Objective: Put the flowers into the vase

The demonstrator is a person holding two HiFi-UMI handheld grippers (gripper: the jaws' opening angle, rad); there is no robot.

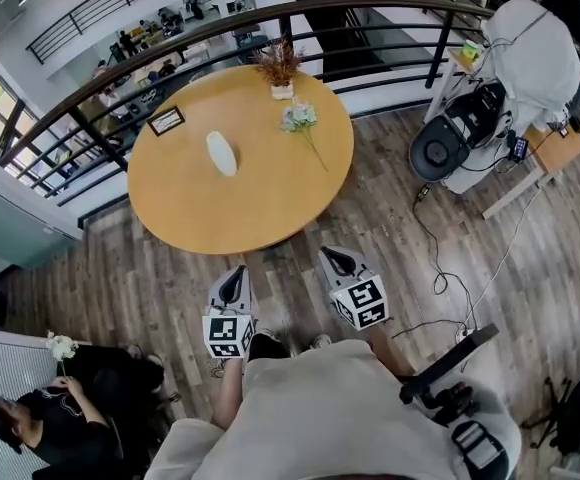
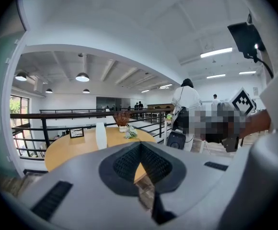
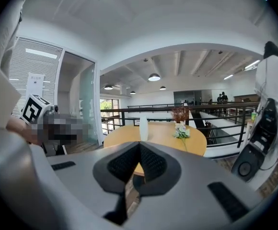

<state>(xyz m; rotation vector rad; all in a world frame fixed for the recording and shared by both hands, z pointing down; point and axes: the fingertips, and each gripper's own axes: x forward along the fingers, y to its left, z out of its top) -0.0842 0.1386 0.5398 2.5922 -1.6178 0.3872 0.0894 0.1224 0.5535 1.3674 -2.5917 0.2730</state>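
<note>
A white vase stands near the middle of the round wooden table. Pale flowers with a long stem lie on the table to its right. In the gripper views the vase and the flowers show far ahead. My left gripper and right gripper hover over the floor just short of the table's near edge. Both are shut with nothing between their jaws.
A small pot of dried brown flowers and a framed sign stand at the table's far side. A railing curves behind the table. A person in white stands at right by equipment; another person sits at lower left. Cables lie on the floor.
</note>
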